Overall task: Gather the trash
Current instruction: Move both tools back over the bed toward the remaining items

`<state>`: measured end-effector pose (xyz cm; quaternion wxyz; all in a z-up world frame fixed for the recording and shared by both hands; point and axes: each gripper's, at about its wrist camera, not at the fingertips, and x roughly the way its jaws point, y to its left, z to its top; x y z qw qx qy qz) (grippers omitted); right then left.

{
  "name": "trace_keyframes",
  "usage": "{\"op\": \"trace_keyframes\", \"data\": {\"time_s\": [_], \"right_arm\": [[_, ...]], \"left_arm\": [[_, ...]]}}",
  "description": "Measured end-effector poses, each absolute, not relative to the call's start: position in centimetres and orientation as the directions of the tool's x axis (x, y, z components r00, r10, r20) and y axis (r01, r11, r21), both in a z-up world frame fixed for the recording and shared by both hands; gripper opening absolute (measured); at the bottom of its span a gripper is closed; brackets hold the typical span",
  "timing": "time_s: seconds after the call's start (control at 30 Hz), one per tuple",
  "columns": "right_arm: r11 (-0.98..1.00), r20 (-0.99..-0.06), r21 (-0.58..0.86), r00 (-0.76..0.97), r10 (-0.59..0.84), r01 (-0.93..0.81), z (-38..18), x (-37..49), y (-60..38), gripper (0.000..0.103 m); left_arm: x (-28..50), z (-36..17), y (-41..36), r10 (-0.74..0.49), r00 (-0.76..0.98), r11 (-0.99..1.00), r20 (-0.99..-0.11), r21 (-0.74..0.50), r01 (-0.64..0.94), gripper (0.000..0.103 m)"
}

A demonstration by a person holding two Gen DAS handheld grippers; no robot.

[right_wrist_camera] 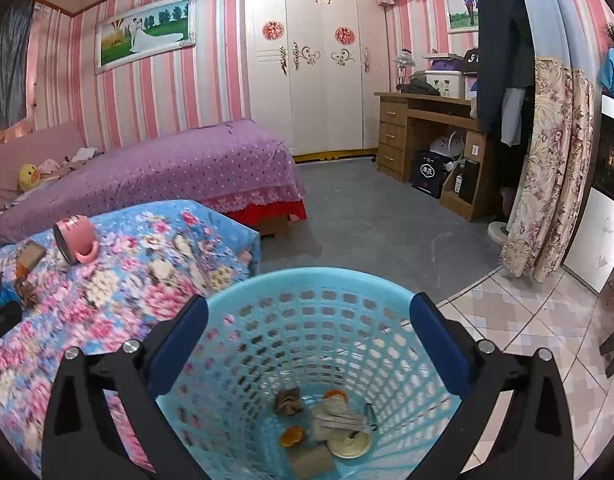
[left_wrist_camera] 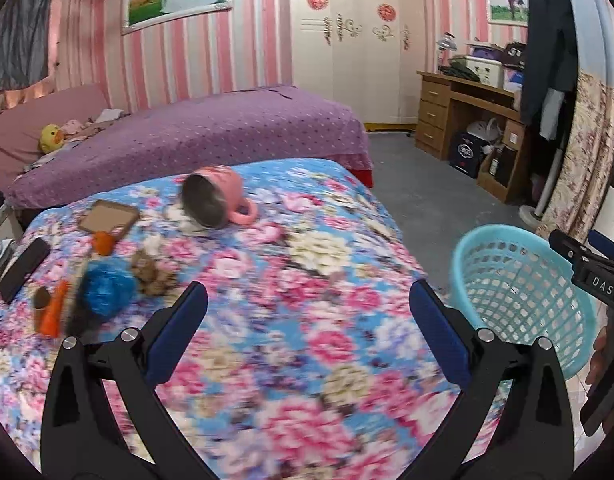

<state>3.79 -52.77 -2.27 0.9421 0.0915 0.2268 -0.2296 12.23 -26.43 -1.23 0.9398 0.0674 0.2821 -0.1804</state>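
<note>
White letters "DAS" mark the black body of the right tongs (left_wrist_camera: 587,256), seen at the right edge of the left wrist view; no other writing can be read. Both tools hang over a surface spread with a blue-and-pink flowered cloth (left_wrist_camera: 291,320) in a pink-striped bedroom with a purple-covered bed (left_wrist_camera: 211,136), a white wardrobe (right_wrist_camera: 319,64) and a wooden desk (right_wrist_camera: 423,136). The left tongs (left_wrist_camera: 307,336) stand wide with nothing between them. The right tongs (right_wrist_camera: 307,344) also gape empty, directly above the round turquoise plastic lattice basket (right_wrist_camera: 307,312), which stands upright with its mouth up, just right of the left tongs at the surface's edge. Scraps lie in its bottom: orange peel (right_wrist_camera: 293,437), crumpled paper (right_wrist_camera: 335,416), a round lid (right_wrist_camera: 349,446). Ahead and left of the left tongs lie a blue crumpled wrapper (left_wrist_camera: 105,292), orange pieces (left_wrist_camera: 53,312) and a pink mug (left_wrist_camera: 215,200) on its side, mouth toward the camera.
</note>
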Motion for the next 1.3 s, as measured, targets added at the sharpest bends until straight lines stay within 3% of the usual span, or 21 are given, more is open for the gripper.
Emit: {"op": "trace_keyframes", "data": {"time_s": [0.43,0.67,1.3], "right_arm": [[0.928,-0.467,0.069,0.833,-0.296,0.367,-1.0,7.1,-42.9,0.099],[0.952,-0.493,0.005,0.829,-0.263,0.305,-1.4,8.7,-37.2,0.099],[0.967,-0.513,-0.063,0.823,-0.243,0.247,-2.9,11.6,-29.4,0.099]], "left_arm": [[12.6,1.0,-14.5,-0.184,0.828,0.97,-0.53,0.037,0.239,0.098],[13.4,-0.4,-8.1,-0.11,0.817,0.986,-0.566,0.043,0.162,0.098],[15.9,-3.0,2.3,-0.046,0.789,0.996,-0.612,0.035,0.085,0.098]]}}
